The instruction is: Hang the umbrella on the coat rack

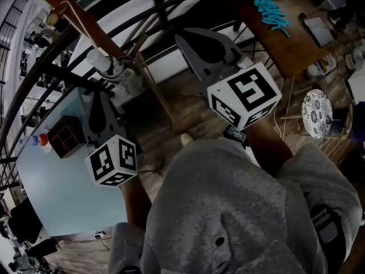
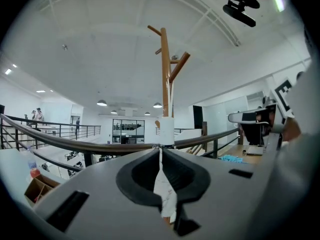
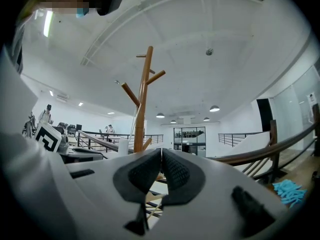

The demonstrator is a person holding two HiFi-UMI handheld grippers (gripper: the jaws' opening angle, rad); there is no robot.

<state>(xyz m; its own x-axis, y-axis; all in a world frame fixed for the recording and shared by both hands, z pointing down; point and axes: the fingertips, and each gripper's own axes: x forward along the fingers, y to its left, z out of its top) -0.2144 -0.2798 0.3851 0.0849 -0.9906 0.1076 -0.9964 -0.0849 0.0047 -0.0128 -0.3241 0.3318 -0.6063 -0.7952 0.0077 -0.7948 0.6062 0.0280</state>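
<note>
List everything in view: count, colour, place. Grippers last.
coat rack: 1, brown wood, upright ahead of both grippers
umbrella: 1, white, folded, beside the rack pole, in the left gripper
railing: 1, dark, curving across the scene
wooden table: 1, brown, upper right in head view
turquoise pieces: a pile, on that table
round stool: 1, white with dark pattern, at the person's right
light-blue table: 1, at the person's left
wooden cubby box: 1, brown, on the light-blue table
hoodie: 1, grey, worn by the person
left gripper: 1, grey with marker cube, shut on the umbrella
right gripper: 1, grey with marker cube, shut, empty
</note>
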